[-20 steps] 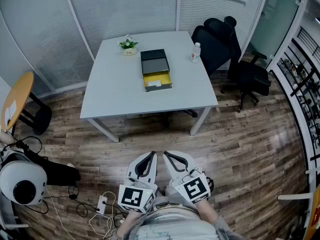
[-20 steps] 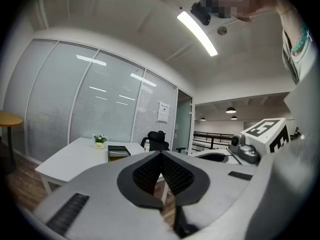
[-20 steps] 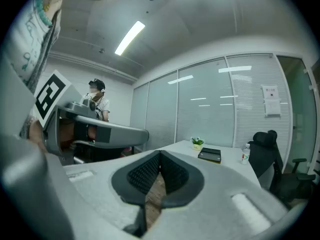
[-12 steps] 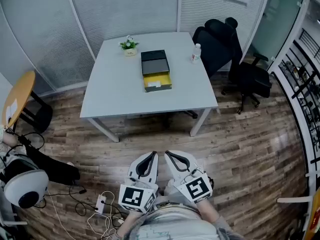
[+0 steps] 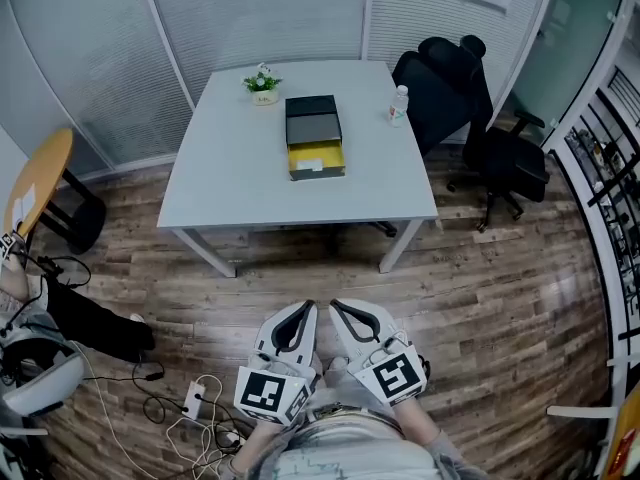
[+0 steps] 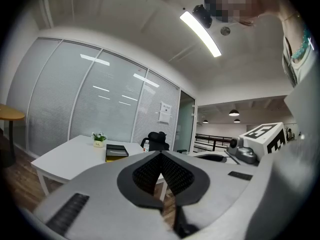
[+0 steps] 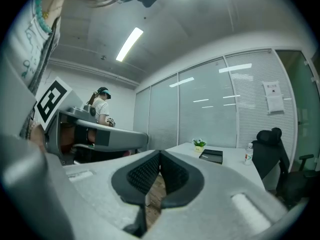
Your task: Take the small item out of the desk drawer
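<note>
A black desk drawer box (image 5: 313,120) stands on the white table (image 5: 240,178), its yellow drawer (image 5: 316,161) pulled out toward me with a small white item (image 5: 311,165) inside. The box also shows far off in the left gripper view (image 6: 116,152) and the right gripper view (image 7: 212,156). My left gripper (image 5: 297,311) and right gripper (image 5: 343,311) are held side by side near my body, over the floor, well short of the table. Both are shut with nothing between the pads (image 6: 160,156) (image 7: 160,156).
A small potted plant (image 5: 262,83) and a water bottle (image 5: 399,106) stand on the table. Black office chairs (image 5: 470,108) sit at its right. A round wooden side table (image 5: 35,193) is at left. Cables and a power strip (image 5: 190,403) lie on the wood floor by my feet.
The view has shifted slightly, so the table sits a little higher and to the right. The white round object at lower left has slid down toward the frame edge. Both grippers stay shut and still.
</note>
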The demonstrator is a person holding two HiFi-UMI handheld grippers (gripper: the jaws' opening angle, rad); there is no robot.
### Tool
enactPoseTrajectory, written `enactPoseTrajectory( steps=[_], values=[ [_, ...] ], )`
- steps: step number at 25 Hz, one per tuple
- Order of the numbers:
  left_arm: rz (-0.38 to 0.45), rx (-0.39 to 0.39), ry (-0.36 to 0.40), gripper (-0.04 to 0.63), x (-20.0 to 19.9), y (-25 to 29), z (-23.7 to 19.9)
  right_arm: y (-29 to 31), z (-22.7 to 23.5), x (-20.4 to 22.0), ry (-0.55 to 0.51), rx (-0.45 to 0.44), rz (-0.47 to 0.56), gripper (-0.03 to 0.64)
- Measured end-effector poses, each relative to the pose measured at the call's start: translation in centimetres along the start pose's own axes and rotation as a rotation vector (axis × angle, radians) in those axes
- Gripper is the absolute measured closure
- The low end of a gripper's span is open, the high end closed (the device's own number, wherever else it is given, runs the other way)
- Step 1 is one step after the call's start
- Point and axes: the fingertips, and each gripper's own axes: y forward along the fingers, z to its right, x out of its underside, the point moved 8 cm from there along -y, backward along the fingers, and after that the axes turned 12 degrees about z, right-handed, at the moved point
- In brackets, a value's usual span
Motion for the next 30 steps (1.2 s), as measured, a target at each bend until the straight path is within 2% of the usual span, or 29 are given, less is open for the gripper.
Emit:
enactPoseTrajectory(
  steps=[9, 21, 30],
  values=[
    [-0.007, 0.013, -0.016, 0.598, 1.2, 3.6, -3.1, 3.9, 2.9, 1.2, 0.001, 0.012, 0.003, 0.617],
    [-0.014, 0.076, -0.044, 0.598, 0.3, 11.9, -11.5, 13.6, 7.8, 1.6, -0.015, 0.045, -0.005, 0.617],
    [-0.026, 0.102, -0.083, 0.598, -0.1, 14.9, -15.5, 18.0, 9.5, 1.8, -0.014, 0.072, -0.024, 0.617]
  ],
)
